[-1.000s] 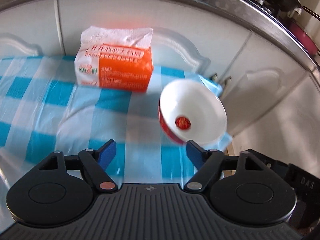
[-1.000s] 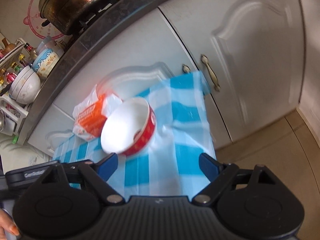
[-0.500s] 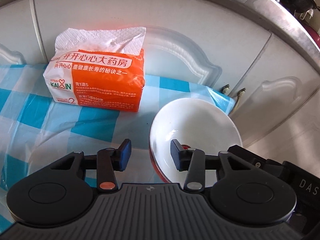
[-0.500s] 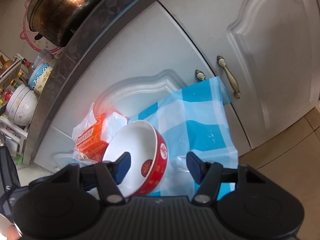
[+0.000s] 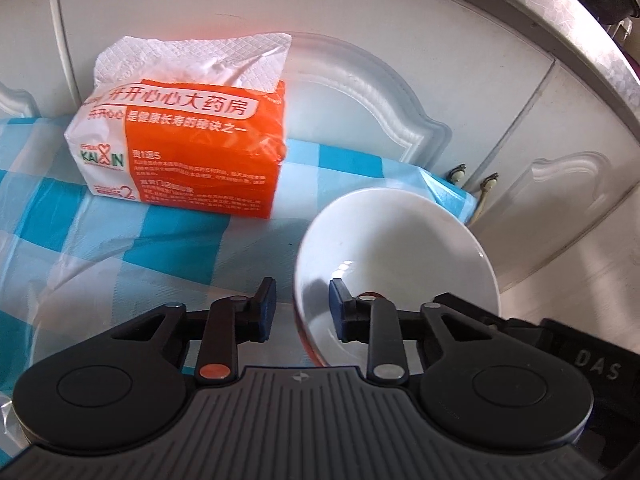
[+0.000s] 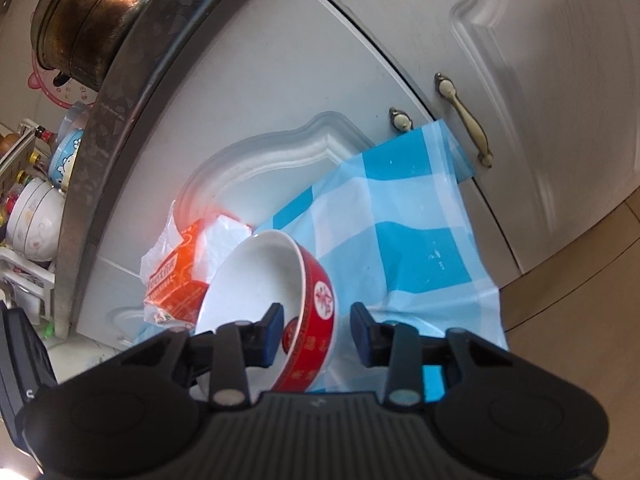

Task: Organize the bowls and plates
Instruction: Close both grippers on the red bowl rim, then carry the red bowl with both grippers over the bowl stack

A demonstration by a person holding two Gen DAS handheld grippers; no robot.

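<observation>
Both jaws are closing astride the rim of the bowl (image 5: 394, 248), left hand-held gripper (image 5: 302, 306) and right hand-held gripper (image 6: 316, 330) not yet pinching; glazed ceramic, slippery, breakable

Orange-and-white tissue pack (image 5: 180, 152) lies on blue-and-white checked tablecloth (image 5: 120, 240), white tissue protruding from its top, back toward white cabinet doors (image 5: 360, 80). Cloth corner hangs just beside brass door handle (image 6: 464, 120). Above, grey counter edge (image 6: 120, 80) carries a dark metal pot (image 6: 88, 20). Tan floor (image 6: 580, 300) at right.
</observation>
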